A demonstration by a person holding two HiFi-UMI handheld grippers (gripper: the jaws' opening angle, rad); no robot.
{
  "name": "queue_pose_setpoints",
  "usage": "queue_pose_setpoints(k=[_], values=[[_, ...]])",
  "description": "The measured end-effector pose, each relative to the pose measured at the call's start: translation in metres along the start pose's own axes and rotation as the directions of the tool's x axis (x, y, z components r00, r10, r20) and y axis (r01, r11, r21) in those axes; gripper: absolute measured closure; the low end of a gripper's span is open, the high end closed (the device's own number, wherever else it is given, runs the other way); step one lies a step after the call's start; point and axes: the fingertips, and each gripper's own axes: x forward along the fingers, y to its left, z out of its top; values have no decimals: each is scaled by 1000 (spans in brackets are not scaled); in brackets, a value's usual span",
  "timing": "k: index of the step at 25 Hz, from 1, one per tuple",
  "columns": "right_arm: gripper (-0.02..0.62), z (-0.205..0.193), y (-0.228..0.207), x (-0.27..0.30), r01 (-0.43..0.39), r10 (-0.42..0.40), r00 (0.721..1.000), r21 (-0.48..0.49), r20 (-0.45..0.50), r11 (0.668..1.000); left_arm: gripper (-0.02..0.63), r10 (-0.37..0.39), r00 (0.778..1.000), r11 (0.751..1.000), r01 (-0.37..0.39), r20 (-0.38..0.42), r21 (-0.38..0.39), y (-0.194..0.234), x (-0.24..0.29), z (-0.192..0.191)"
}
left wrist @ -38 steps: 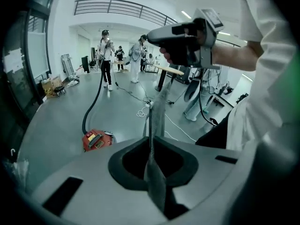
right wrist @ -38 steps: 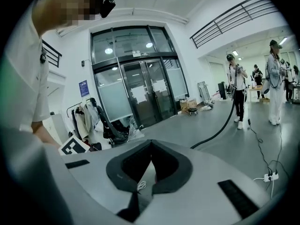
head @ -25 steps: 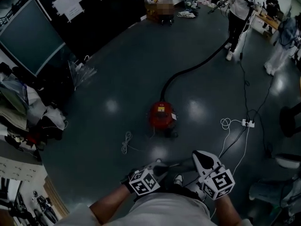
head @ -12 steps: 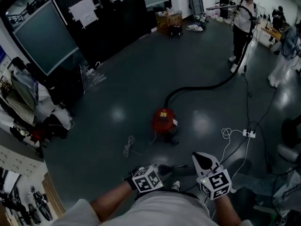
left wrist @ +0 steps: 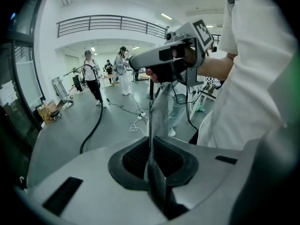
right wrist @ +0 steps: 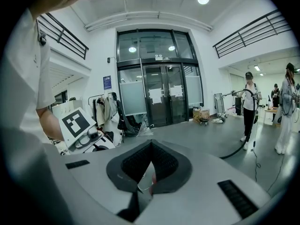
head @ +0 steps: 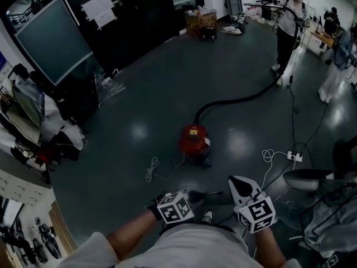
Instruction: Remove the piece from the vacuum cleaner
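Observation:
A red vacuum cleaner stands on the dark floor ahead of me. Its black hose runs off to the far right, where a person holds the wand. Both grippers hang close to my body, well short of the vacuum. My left gripper points right, its jaws shut on nothing. Beside it my right gripper points forward, its jaws meeting at the tip with nothing held. The left gripper view shows its shut jaws, the right gripper and the hose. The right gripper view shows its own jaws.
A white cable lies coiled left of the vacuum. A power strip with cords lies to the right. Clothes and bags pile up on the left. Other people stand at the far right, with a chair near me.
The view has tilted up a little and more of the room's far end shows. The hose has shifted with the person holding it. Both grippers have stayed near my body.

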Motion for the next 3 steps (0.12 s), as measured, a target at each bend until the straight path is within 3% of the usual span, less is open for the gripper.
queue_pose_setpoints(k=[3], values=[[581, -1, -1, 5, 0, 0, 1000, 4, -5, 1000, 575, -5, 1000, 1000, 5, -5, -4, 4, 0, -4]])
